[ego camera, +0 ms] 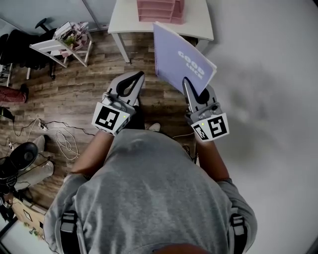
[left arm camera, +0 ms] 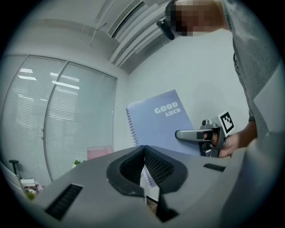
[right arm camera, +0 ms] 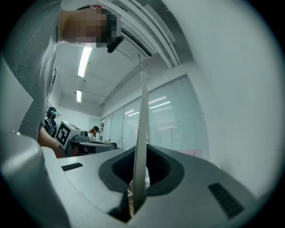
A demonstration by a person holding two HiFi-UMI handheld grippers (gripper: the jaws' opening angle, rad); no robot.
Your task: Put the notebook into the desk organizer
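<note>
Between the pads of the right tongs [ego camera: 187,85] the lavender spiral notebook [ego camera: 181,62] is gripped by its near lower corner. It is held in the air and tilted, with the cover printed "GOOD LUCK" turned towards the person's left. In the right gripper view only the thin edge of the notebook is seen, rising straight up out of the closed jaws. The spiral binding runs along the far edge, away from the grip.

The left tongs [ego camera: 140,76] are held beside the right pair at about the same height, apart from the notebook and touching nothing. Their pads are pressed together at the tips with nothing between them. From the left gripper view the notebook's cover is seen beyond those tips, against a white wall [ego camera: 268,74].

Ahead of both tongs stands a white surface [ego camera: 198,25], and the pink desk organizer [ego camera: 160,11] rests on it towards its far side. In the head view the notebook's upper corner overlaps the near edge of the surface. Whether it hangs over the surface or short of it cannot be told. The notebook is not in the organizer.

To the right, the wall runs alongside the right tongs and the surface. To the left, open wooden floor [ego camera: 84,84] is seen, with a small white cart [ego camera: 64,42] and loose cables [ego camera: 64,141] lying well apart from the tongs. A leg of the surface stands at its near left corner, beyond the left tongs.
</note>
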